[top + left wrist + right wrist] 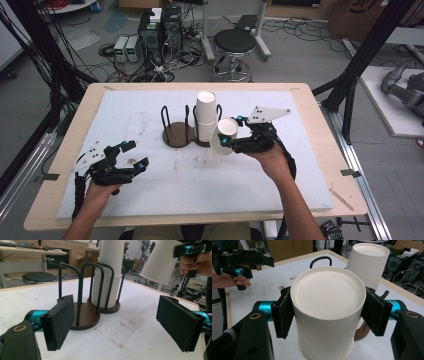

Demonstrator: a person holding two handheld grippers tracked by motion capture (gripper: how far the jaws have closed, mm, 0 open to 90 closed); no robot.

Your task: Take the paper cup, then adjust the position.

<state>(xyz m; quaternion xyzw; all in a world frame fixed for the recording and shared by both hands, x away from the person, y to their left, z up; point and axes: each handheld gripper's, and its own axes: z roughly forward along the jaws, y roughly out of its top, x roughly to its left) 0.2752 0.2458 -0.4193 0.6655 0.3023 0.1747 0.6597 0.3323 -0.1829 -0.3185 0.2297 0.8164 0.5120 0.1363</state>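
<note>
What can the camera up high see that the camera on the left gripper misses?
High view alone: the whole table, both forearms, and the left gripper from outside, its jaws apart with nothing between them.

Left gripper view alone: the stack of cups from the side, showing its many nested rims, and that gripper's black pads close up.

Both: the black wire cup holder and the right gripper clamped on one white cup.

White paper cup (upside down, tilted) apparently just beside the cup stack.
</note>
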